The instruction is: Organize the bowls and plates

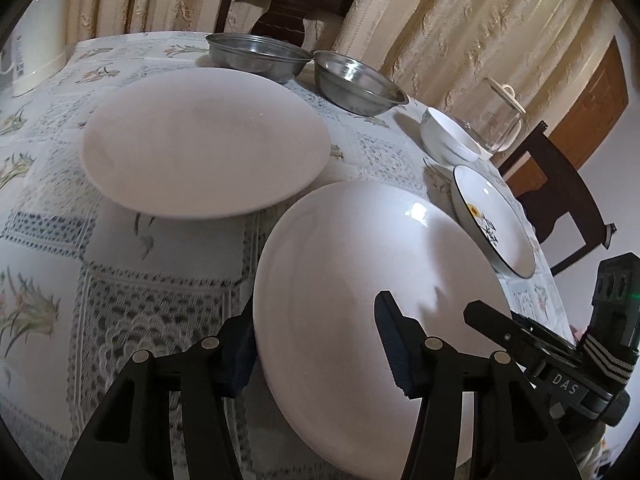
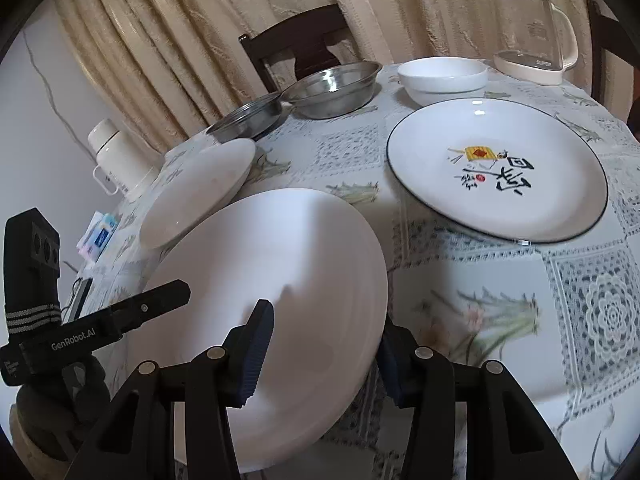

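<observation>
The near plate (image 1: pixel 360 264), plain glossy white and the biggest thing in sight, sits tilted between both grippers. The left gripper (image 1: pixel 316 344) has its jaws wide apart, one finger (image 1: pixel 240 356) under the plate's left rim and the other over its face; the right gripper (image 2: pixel 324 344) straddles the right rim the same way. Whether either one actually pinches the plate cannot be told.

Ahead and left of the left gripper lies a second white plate (image 1: pixel 204 140), close to the first. Ahead and right of the right gripper sits a black-rimmed plate (image 2: pixel 496 168) with a painted motif, clear cloth (image 2: pixel 460 288) between them.

Farther ahead stand two steel bowls (image 2: pixel 332 88), rims touching, at the table's far edge, and a white bowl (image 2: pixel 442 78) beside a kettle (image 2: pixel 532 32).
</observation>
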The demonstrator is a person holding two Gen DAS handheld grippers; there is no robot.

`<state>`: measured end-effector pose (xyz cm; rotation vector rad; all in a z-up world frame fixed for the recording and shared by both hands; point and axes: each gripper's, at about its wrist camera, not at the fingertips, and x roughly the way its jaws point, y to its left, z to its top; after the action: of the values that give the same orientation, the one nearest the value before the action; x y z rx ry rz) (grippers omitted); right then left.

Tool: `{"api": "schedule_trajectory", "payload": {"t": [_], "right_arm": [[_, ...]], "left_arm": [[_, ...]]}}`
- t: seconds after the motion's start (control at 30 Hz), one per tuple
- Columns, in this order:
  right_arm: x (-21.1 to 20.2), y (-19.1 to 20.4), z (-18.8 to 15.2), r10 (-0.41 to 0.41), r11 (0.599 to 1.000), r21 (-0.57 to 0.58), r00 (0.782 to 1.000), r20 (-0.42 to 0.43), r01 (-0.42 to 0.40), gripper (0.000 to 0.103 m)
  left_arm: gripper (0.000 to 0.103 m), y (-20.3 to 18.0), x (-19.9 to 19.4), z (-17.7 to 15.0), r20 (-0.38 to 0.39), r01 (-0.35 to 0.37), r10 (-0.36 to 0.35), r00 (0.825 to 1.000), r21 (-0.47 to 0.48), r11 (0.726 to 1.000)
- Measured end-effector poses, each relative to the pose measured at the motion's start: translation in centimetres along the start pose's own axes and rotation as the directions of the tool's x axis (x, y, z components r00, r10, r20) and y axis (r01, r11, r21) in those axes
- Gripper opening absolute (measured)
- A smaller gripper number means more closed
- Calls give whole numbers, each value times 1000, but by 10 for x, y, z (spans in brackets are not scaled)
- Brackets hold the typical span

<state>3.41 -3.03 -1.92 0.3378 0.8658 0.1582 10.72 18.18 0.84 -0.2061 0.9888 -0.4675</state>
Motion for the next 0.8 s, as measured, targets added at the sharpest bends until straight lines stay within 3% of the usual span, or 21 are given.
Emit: {"api": "schedule_trajectory", "payload": {"t": [0.37, 0.8], "right_arm": [[-8, 3, -20, -5, 1000, -24, 1000, -23, 5, 51], [-7, 10, -22, -46, 998, -32, 999, 0, 46, 52]], "left_arm": [[55, -1, -19, -29, -7, -8, 9, 1000, 36, 999], [50, 0, -20, -33, 21, -32, 31, 999, 49, 998]]}}
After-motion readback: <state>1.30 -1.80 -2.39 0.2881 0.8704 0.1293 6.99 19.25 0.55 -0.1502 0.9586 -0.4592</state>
